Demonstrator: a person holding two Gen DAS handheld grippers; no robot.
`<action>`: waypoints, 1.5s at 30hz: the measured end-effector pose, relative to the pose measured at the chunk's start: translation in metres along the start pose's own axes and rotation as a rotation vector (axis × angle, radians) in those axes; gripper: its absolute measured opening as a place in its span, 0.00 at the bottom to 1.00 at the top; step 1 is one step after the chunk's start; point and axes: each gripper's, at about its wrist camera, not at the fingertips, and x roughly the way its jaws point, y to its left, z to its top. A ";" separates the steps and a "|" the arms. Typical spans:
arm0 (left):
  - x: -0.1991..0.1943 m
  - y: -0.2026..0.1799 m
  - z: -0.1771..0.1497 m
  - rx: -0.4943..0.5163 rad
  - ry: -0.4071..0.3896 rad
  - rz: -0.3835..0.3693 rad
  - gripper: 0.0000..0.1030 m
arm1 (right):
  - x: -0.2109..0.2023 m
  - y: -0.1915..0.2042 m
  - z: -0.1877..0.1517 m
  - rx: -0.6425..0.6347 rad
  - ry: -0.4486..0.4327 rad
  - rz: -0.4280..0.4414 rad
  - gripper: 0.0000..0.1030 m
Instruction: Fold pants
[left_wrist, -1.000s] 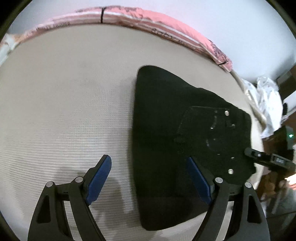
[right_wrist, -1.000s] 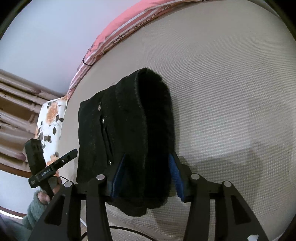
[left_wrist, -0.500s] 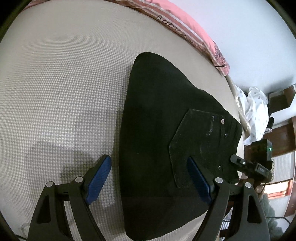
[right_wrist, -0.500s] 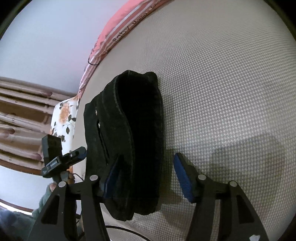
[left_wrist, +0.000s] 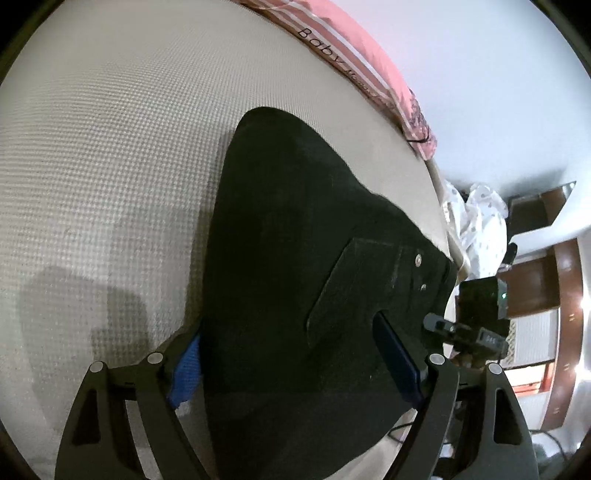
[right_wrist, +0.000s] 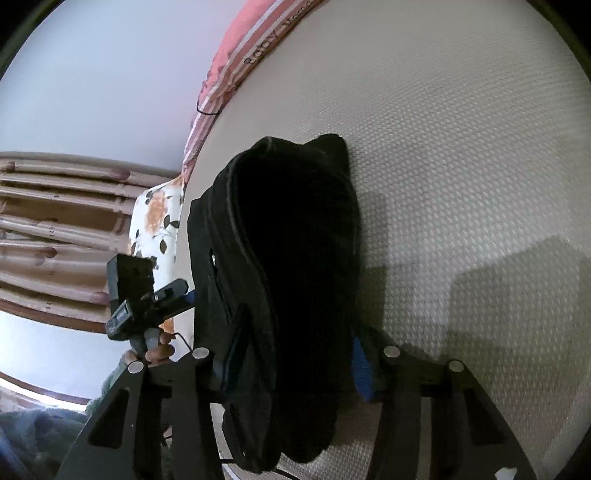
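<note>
From my left wrist view, the left gripper (left_wrist: 291, 358) stands wide apart, its blue pads (left_wrist: 184, 369) flanking the folded black pants (left_wrist: 295, 277), whose near end fills the gap between them and runs ahead up the bed; I cannot tell whether the pads press the cloth. The pants are heavy, matte and dense, with a stitched back pocket and 2 metal rivets ahead and right of the tongs, lying on a cream waffle-textured mattress (left_wrist: 110, 147) edged by a pink striped cover (left_wrist: 354, 48). From my right wrist view, the right gripper (right_wrist: 295, 365) has just been closing and looks clamped on the thick stacked edge of the bundle, which bulges in rounded layers ahead of the tongs; the left gripper shows off to their left. I judge this a late step, squaring the folded bundle; next I would need to set it down flat and let go cleanly
</note>
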 end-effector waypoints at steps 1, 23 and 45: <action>0.001 -0.001 0.002 0.005 0.002 0.000 0.81 | 0.001 -0.001 0.001 0.004 0.001 0.007 0.45; 0.021 -0.036 -0.013 0.173 -0.071 0.270 0.63 | 0.007 0.005 0.004 0.013 -0.062 -0.010 0.40; -0.005 -0.048 -0.016 0.249 -0.096 0.290 0.18 | 0.010 0.080 0.005 -0.040 -0.158 -0.134 0.20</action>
